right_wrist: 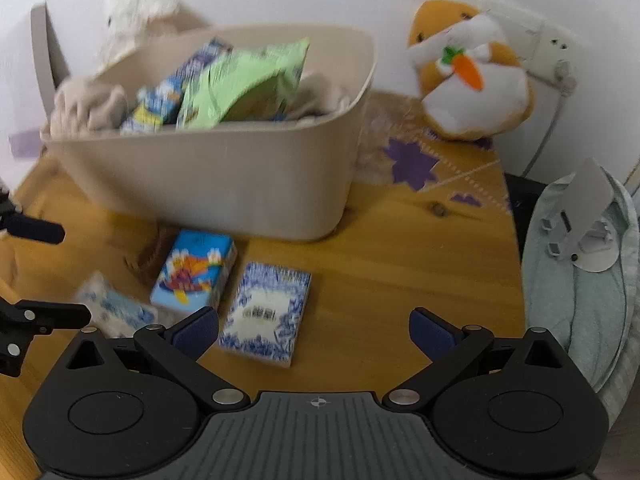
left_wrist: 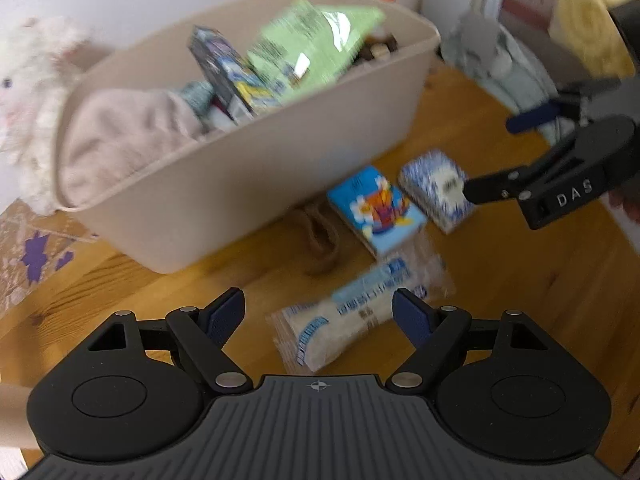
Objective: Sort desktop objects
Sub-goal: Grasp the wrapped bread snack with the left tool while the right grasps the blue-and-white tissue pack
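On the wooden worktop (right_wrist: 380,276), in front of the beige storage bin (right_wrist: 224,184), three small packs are not yet sorted. Going left to right in the right wrist view: a clear-wrapped white tissue pack (right_wrist: 116,308) with pale blue print, a light blue cartoon tissue pack (right_wrist: 194,268) lying just beside it, and a blue-and-white patterned tissue pack (right_wrist: 266,312) close to the cartoon one. The bin already holds a green snack bag (right_wrist: 244,84), a cartoon box and some beige cloth, so sorting looks well underway with these three left.

The left claw (left_wrist: 318,312) has its jaws apart with nothing between the pads, and hangs over the near end of the clear-wrapped pack (left_wrist: 352,316). The right claw (right_wrist: 314,332) stands wide apart, also empty, above the patterned pack, which lies toward its left finger.

The step in hand seems to be reaching for the next pick, one pack per claw. Each claw would need to drop until its pads straddle its pack, the right shifting left to centre, then close and lift into the bin. The clear wrapper looks slippery and soft.
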The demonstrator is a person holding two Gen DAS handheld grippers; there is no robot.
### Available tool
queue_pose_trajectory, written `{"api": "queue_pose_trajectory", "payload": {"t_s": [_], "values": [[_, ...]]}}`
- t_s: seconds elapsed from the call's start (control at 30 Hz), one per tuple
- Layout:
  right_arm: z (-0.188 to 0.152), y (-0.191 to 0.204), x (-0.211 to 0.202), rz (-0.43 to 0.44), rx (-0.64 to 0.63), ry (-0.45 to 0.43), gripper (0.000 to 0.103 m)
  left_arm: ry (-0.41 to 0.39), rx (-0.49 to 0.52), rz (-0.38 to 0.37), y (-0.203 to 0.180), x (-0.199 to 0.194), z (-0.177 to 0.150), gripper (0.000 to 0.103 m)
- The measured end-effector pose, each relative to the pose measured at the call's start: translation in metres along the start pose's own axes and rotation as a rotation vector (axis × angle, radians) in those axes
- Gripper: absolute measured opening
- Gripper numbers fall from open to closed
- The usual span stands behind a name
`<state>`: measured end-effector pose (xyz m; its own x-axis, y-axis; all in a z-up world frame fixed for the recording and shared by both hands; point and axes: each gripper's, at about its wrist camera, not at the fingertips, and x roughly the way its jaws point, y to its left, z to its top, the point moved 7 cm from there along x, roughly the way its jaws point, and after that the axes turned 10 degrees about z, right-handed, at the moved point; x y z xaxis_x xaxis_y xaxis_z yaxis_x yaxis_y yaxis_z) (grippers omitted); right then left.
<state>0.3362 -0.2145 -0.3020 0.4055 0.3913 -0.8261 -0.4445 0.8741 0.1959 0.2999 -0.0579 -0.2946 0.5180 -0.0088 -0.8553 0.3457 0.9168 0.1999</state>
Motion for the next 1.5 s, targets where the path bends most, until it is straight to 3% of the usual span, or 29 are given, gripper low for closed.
{"api": "queue_pose_trajectory", "payload": {"t_s": [0.4,0.5,0.6,0.7,0.77,0.8,1.1,1.5], "values": [[-0.001,0.016,0.031,-0.006,-0.100,0.061,0.101,0.032,0.194,-0.069,-0.031,0.034,0.002,0.082],[0.000,0.020,0.036,-0.006,-0.118,0.066,0.094,0.028,0.203,-0.096,-0.036,0.038,0.003,0.072],[0.002,0.018,0.037,-0.005,-0.107,0.052,0.086,0.021,0.191,-0.127,-0.038,0.038,0.006,0.065],[0.003,0.017,0.034,0.019,-0.087,0.035,0.071,0.017,0.194,-0.153,-0.040,0.037,0.006,0.056],[0.004,0.019,0.031,0.027,-0.092,0.027,0.048,0.015,0.195,-0.155,-0.041,0.035,0.005,0.052],[0.004,0.019,0.030,0.033,-0.093,0.027,0.043,0.015,0.193,-0.161,-0.041,0.034,0.005,0.050],[-0.009,0.009,0.019,0.024,-0.023,0.033,0.043,0.018,0.177,-0.173,-0.044,0.022,-0.004,0.038],[-0.020,0.005,-0.018,0.035,0.004,-0.011,0.043,-0.003,0.140,-0.161,-0.039,-0.010,-0.021,0.036]]}}
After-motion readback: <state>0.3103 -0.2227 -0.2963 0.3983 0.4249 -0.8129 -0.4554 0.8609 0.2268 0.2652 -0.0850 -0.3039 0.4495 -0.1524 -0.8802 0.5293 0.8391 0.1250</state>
